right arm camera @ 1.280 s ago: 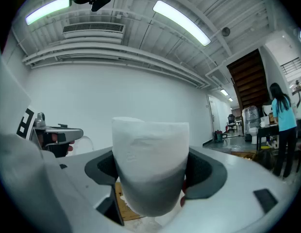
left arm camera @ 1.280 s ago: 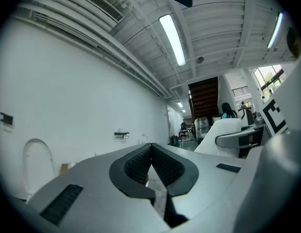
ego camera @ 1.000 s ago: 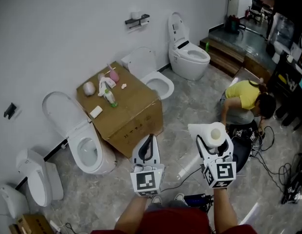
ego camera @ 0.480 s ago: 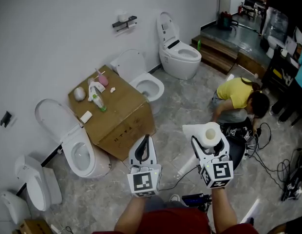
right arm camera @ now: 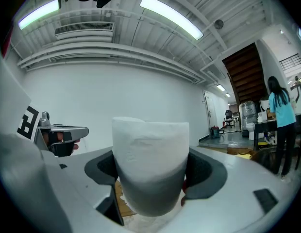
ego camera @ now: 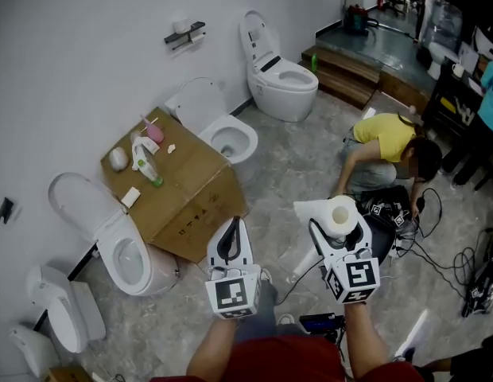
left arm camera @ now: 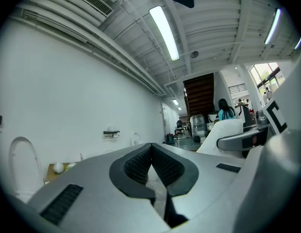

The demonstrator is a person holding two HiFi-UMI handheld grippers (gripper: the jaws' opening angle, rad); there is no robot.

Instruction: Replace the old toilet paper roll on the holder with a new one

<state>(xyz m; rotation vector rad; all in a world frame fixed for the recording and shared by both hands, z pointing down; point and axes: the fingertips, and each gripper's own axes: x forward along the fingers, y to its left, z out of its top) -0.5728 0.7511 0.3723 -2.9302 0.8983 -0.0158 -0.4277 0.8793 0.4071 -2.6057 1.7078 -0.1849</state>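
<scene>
My right gripper (ego camera: 335,228) is shut on a new white toilet paper roll (ego camera: 339,215), held upright between the pads; the roll (right arm camera: 150,166) fills the middle of the right gripper view. To its left my left gripper (ego camera: 233,231) is shut and holds nothing; its dark pads (left arm camera: 151,167) meet. Far off on the white wall hangs the black toilet paper holder (ego camera: 184,33) with an old roll on it, small in the left gripper view as the holder (left arm camera: 111,133). Both grippers point level, well short of the wall.
A cardboard box (ego camera: 179,189) with small toiletries on top stands between two white toilets (ego camera: 119,233) (ego camera: 219,130). A third toilet (ego camera: 277,74) stands below and right of the holder. A person in a yellow shirt (ego camera: 390,146) crouches at right among cables (ego camera: 461,269).
Everything on the floor has shifted left and down in the head view. Both grippers hold their pose and the roll stays gripped.
</scene>
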